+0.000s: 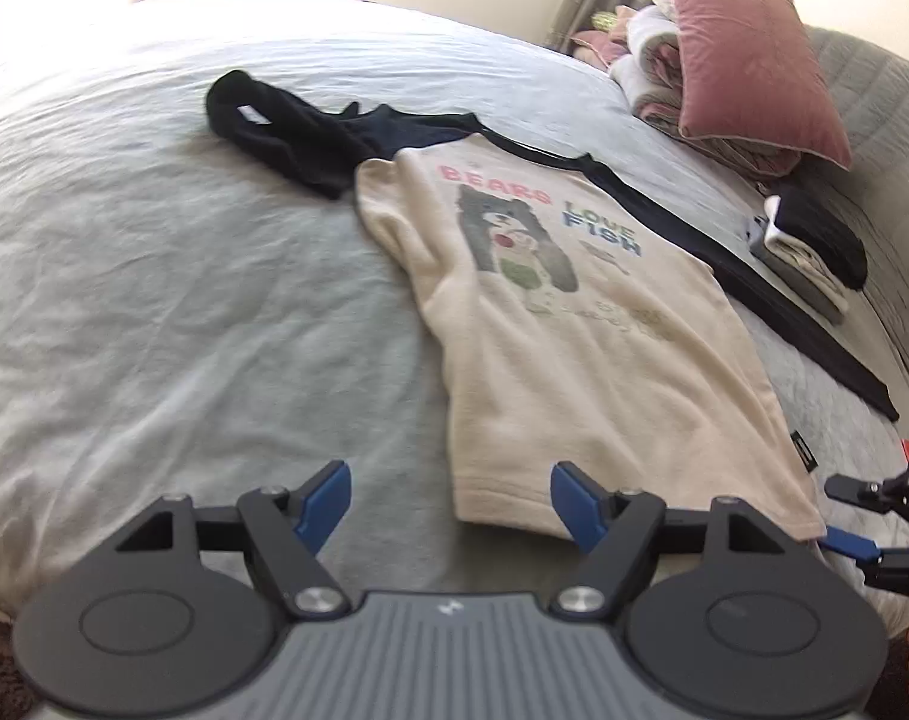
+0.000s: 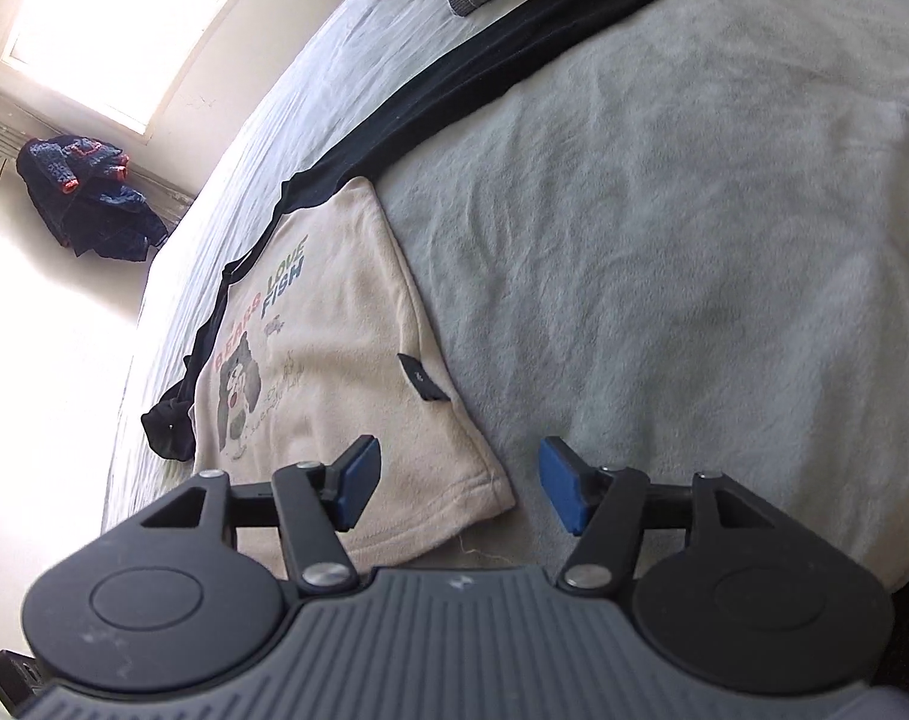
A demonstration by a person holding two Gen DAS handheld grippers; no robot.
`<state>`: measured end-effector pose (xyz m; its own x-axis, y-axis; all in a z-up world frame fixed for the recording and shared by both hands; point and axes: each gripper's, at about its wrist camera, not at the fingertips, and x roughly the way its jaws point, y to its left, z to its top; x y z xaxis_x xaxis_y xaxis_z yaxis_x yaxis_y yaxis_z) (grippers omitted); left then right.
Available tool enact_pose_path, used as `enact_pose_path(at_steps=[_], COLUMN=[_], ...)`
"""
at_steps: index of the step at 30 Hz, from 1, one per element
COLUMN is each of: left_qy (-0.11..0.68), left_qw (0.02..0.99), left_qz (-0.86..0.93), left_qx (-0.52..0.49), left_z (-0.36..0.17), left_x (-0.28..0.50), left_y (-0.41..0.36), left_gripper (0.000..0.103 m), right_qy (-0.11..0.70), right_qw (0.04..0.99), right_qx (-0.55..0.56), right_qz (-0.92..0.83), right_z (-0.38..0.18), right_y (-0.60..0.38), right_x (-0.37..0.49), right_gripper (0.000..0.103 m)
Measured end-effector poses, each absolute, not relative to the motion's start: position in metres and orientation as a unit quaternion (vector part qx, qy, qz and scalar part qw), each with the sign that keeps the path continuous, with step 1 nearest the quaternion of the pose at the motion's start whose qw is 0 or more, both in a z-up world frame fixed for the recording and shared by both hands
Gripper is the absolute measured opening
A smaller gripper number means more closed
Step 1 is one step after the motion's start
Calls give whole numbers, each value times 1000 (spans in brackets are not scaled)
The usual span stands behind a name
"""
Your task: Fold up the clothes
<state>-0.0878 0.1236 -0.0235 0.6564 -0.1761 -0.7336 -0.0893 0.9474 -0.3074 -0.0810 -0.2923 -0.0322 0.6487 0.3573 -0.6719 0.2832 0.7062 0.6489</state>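
A cream T-shirt (image 1: 562, 348) with a bear print and dark sleeves lies flat on the pale blue bed, hem toward me. Its left side is folded in; one dark sleeve (image 1: 772, 300) stretches out to the right. My left gripper (image 1: 451, 504) is open just above the hem's left corner, nothing between its blue pads. In the right wrist view the same shirt (image 2: 334, 348) shows, and my right gripper (image 2: 460, 486) is open, straddling the hem's right corner. The right gripper (image 1: 862, 516) also shows at the left view's right edge.
A crumpled black garment (image 1: 280, 132) lies beyond the shirt's collar. Folded clothes (image 1: 814, 252) and a pink pillow (image 1: 754, 60) sit at the right by a grey headboard. Dark clothing (image 2: 88, 198) hangs under the window. Bare bedsheet (image 1: 154, 270) spreads left of the shirt.
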Motion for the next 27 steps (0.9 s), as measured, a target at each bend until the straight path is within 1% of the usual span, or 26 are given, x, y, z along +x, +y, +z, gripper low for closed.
enact_pose_path(at_steps=[3, 5, 6, 7, 12, 16, 22, 25, 27], left_qy=[411, 407, 405, 403, 393, 385, 378, 377, 376], left_qw=[884, 880, 879, 878, 872, 867, 862, 861, 860], left_qz=[-11, -8, -7, -5, 0, 4, 21, 26, 29], left_qx=[-223, -245, -252, -258, -291, -317, -337, -340, -343], left_z=[-33, -36, -37, -37, -41, -44, -45, -45, -44], left_x=[-89, -89, -88, -88, -85, -83, -86, -89, -91], left_y=[156, 164, 165, 166, 172, 176, 185, 190, 194], left_gripper=[71, 68, 66, 61, 51, 51, 52, 52, 51], right_qy=[417, 415, 412, 408, 391, 377, 370, 367, 363], right_qw=[836, 846, 854, 862, 899, 910, 909, 903, 900], right_qx=[357, 334, 319, 299, 197, 151, 81, 50, 26], right_qz=[22, 7, 0, -2, 31, 85, 174, 216, 238], right_z=[-32, -29, -26, -22, -3, 5, 1, -5, -9], right_y=[-278, -270, -264, -256, -210, -168, -90, -56, -35], right_x=[-86, -89, -90, -92, -100, -102, -95, -92, -90], right_gripper=[62, 60, 60, 60, 60, 60, 60, 56, 56])
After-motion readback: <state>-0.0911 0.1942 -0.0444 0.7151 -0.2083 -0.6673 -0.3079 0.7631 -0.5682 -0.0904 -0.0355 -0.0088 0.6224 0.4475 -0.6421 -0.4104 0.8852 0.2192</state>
